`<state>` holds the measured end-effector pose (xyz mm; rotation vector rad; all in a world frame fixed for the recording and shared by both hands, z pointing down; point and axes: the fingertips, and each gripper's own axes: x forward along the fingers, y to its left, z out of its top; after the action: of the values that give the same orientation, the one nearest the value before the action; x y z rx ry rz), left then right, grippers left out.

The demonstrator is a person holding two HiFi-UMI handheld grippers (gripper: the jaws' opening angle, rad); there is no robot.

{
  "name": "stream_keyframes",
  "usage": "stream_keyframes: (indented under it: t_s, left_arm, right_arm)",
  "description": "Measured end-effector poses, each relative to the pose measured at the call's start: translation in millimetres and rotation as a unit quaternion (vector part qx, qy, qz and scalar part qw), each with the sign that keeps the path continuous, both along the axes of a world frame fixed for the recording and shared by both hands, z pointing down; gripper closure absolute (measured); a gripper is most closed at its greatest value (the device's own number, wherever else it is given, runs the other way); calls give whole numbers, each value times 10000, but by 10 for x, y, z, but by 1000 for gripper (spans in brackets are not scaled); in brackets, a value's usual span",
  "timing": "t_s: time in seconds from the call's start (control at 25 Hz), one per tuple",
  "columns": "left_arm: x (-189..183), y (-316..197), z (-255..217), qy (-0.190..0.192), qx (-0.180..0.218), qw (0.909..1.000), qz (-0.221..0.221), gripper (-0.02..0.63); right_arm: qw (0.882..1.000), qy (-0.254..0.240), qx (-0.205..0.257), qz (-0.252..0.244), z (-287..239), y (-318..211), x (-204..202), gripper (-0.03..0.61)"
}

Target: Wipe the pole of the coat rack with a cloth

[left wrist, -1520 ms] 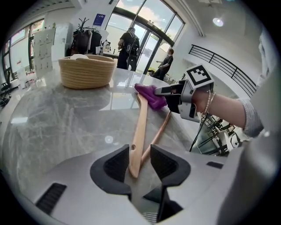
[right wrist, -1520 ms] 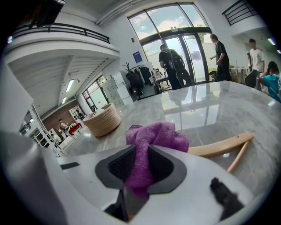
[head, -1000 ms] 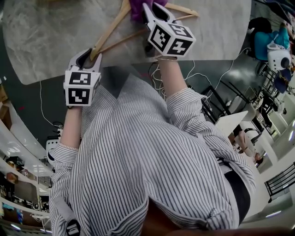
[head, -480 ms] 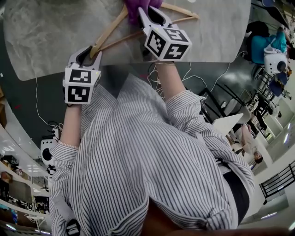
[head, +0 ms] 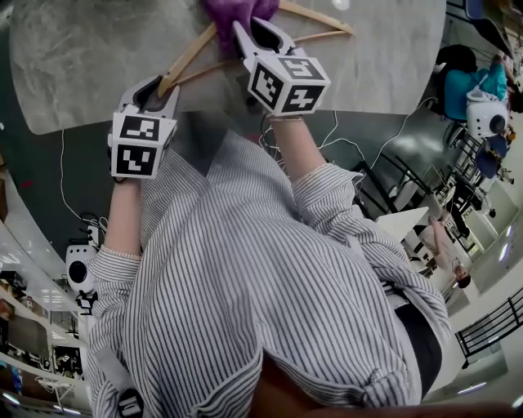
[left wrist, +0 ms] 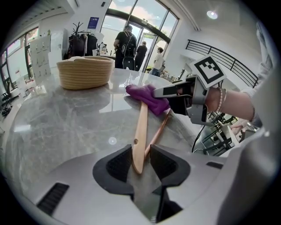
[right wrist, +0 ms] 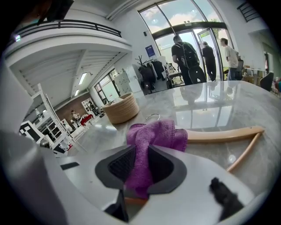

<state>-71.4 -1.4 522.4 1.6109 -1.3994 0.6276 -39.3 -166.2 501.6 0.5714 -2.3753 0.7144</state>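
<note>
A wooden coat hanger lies on the grey marble table. My left gripper is shut on the tip of its near arm; in the left gripper view the arm runs out from between the pads of that gripper. My right gripper is shut on a purple cloth, which drapes over the hanger's upper part. In the right gripper view the cloth hangs between the jaws of this gripper and covers the hanger near its metal hook.
A woven basket stands further back on the table, beyond the cloth. The table's near edge runs just under both grippers. Several people stand by the glass doors far behind. Cables hang below the table.
My right gripper has slid left along the hanger with the purple cloth in it. The left gripper has kept still on the hanger's end.
</note>
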Motion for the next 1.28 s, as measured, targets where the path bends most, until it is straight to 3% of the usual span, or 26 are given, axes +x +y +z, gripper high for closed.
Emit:
stream_keyframes:
  t_s: [1.28]
  left_arm:
    - [-1,12,31,104,53,9989,464,485]
  right_arm:
    - [9984,-12,-347,-446,-17,933,-182,486]
